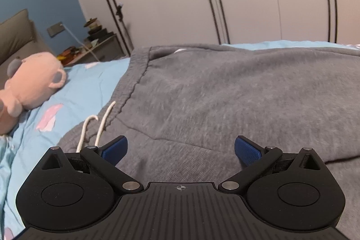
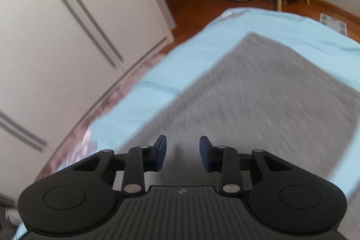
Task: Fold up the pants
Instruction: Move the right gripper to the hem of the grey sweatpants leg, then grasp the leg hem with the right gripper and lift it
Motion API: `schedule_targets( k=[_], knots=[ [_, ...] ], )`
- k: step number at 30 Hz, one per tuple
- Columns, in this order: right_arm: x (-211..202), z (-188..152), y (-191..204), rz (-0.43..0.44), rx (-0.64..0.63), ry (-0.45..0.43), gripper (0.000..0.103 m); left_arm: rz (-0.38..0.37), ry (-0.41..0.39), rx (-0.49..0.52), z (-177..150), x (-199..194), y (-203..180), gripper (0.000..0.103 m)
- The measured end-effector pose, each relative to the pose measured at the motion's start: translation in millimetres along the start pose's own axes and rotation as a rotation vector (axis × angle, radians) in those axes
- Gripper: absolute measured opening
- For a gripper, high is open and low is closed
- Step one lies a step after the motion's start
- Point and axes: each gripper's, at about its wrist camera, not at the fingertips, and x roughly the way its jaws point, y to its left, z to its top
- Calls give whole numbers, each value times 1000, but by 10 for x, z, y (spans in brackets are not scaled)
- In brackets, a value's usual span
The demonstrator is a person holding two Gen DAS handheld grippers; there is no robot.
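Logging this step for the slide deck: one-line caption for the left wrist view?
Open left gripper poised above gray pants near the waistband drawstring on a blue bedsheet.

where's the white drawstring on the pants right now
In the left wrist view, the white drawstring hangs out of the grey pants waistband, just ahead of the left gripper's left finger, beside the blue bedsheet.

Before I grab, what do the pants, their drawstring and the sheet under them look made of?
Pants: grey heathered knit, likely cotton fleece; matte, soft, with a ribbed gathered waistband.
Drawstring: off-white, looks like braided cotton cord; too small to be sure.
Sheet: light blue, thin woven fabric, smooth and matte, with fine wrinkles and pink printed patches.
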Motion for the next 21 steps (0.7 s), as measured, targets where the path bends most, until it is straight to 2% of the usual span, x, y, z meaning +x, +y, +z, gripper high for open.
schedule_targets(
  k=[4, 6, 9, 11, 13, 14, 15, 16, 17, 19, 21],
  knots=[
    [460, 273, -19, -87, 105, 19, 34, 6, 5, -37, -48, 109, -9, 103],
    [570, 374, -54, -87, 143, 17, 43, 12, -2, -44, -62, 121, -18, 103],
    [726, 501, -25, -145, 143, 49, 47, 24, -25, -39, -110, 119, -56, 103],
    [873, 507, -12, -162, 148, 97, 56, 29, -34, -33, -117, 116, -77, 103],
    [952, 456, -1, -186, 138, 106, 57, 22, -33, -36, -117, 136, -75, 103],
    [967, 416, 24, -205, 112, 99, 55, 14, -28, -44, -115, 142, -59, 103],
    [964, 382, 47, -238, 83, 89, 40, 6, -24, -53, -112, 151, -41, 103],
    [950, 358, 58, -274, 63, 83, 20, -1, -19, -61, -111, 163, -25, 103],
    [940, 334, 32, -281, 56, 77, 14, -8, -15, -69, -110, 171, -9, 103],
    [857, 330, -120, -216, 124, 78, 3, -14, -5, -81, -105, 183, 21, 103],
    [674, 344, -276, -124, 203, 62, 2, -23, 1, -91, -102, 186, 37, 103]
  ],
)
